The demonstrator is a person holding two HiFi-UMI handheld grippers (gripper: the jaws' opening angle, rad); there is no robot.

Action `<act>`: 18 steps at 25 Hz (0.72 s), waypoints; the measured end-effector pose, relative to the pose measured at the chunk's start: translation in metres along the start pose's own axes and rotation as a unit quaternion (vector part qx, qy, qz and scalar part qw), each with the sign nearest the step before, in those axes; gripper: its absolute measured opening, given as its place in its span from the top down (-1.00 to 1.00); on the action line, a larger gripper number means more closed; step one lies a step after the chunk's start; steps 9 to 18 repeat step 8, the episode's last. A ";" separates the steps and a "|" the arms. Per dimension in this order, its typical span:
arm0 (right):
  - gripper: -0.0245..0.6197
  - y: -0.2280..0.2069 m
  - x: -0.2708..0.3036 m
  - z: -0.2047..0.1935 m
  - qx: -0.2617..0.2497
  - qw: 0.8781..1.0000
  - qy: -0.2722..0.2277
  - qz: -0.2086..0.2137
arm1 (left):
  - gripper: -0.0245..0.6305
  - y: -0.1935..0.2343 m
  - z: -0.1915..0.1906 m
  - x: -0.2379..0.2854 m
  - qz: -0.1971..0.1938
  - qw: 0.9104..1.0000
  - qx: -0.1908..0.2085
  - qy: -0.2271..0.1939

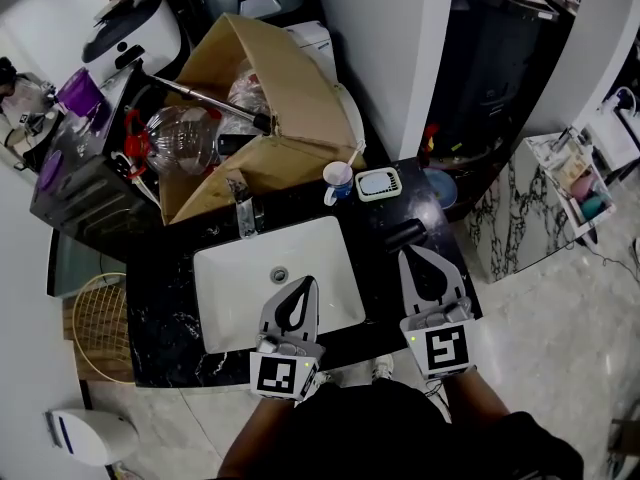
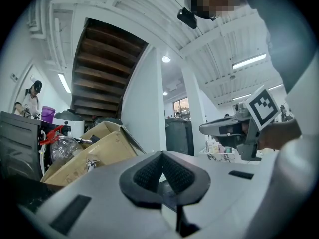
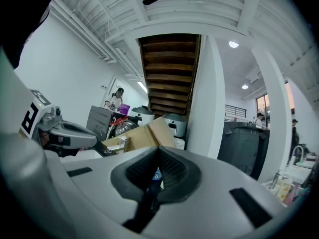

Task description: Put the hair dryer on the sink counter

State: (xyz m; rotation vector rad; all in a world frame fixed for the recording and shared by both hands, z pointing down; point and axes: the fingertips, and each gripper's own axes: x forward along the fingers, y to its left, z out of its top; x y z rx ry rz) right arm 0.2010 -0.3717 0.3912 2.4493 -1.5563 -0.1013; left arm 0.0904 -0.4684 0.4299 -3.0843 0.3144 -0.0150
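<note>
On the black marble sink counter (image 1: 170,298), a dark rounded body that looks like the hair dryer (image 1: 405,235) lies right of the white basin (image 1: 240,288). My right gripper (image 1: 406,252) points at it from just in front, jaws shut and empty; I cannot tell whether the tip touches it. In the right gripper view the right gripper (image 3: 159,151) shows closed pads with nothing between them. My left gripper (image 1: 306,281) hovers over the basin's front right part, also shut and empty. The left gripper (image 2: 160,156) in its own view has its tips meeting.
Behind the basin stand a chrome faucet (image 1: 246,213), a cup (image 1: 338,180), a white square dish (image 1: 379,183) and a blue dish (image 1: 440,186). An open cardboard box (image 1: 270,118) of clutter sits at the back. A wicker basket (image 1: 100,323) is on the floor at left.
</note>
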 end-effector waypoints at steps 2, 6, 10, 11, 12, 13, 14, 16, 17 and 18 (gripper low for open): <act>0.93 -0.006 0.000 0.002 0.000 1.000 -0.007 -0.005 | 0.94 0.000 0.001 0.000 0.000 1.000 0.002 -0.001; 0.93 -0.011 0.000 0.004 -0.012 1.000 -0.008 -0.013 | 0.94 0.000 0.000 -0.002 0.001 1.000 0.003 0.007; 0.93 -0.013 -0.001 0.004 -0.013 1.000 -0.007 -0.015 | 0.94 -0.001 -0.002 -0.004 0.001 1.000 0.003 0.015; 0.93 -0.013 -0.001 0.004 -0.013 1.000 -0.007 -0.015 | 0.94 -0.001 -0.002 -0.004 0.001 1.000 0.003 0.015; 0.93 -0.013 -0.001 0.004 -0.013 1.000 -0.007 -0.015 | 0.94 -0.001 -0.002 -0.004 0.001 1.000 0.003 0.015; 0.93 -0.013 -0.001 0.004 -0.013 1.000 -0.007 -0.015 | 0.94 -0.001 -0.002 -0.004 0.001 1.000 0.003 0.015; 0.93 -0.013 -0.001 0.004 -0.013 1.000 -0.007 -0.015 | 0.94 -0.001 -0.002 -0.004 0.001 1.000 0.003 0.015; 0.93 -0.013 -0.001 0.004 -0.013 1.000 -0.007 -0.015 | 0.94 -0.001 -0.002 -0.004 0.001 1.000 0.003 0.015; 0.93 -0.013 -0.001 0.004 -0.013 1.000 -0.007 -0.015 | 0.94 -0.001 -0.002 -0.004 0.001 1.000 0.003 0.015; 0.93 -0.013 -0.001 0.004 -0.013 1.000 -0.007 -0.015 | 0.94 -0.001 -0.002 -0.004 0.001 1.000 0.003 0.015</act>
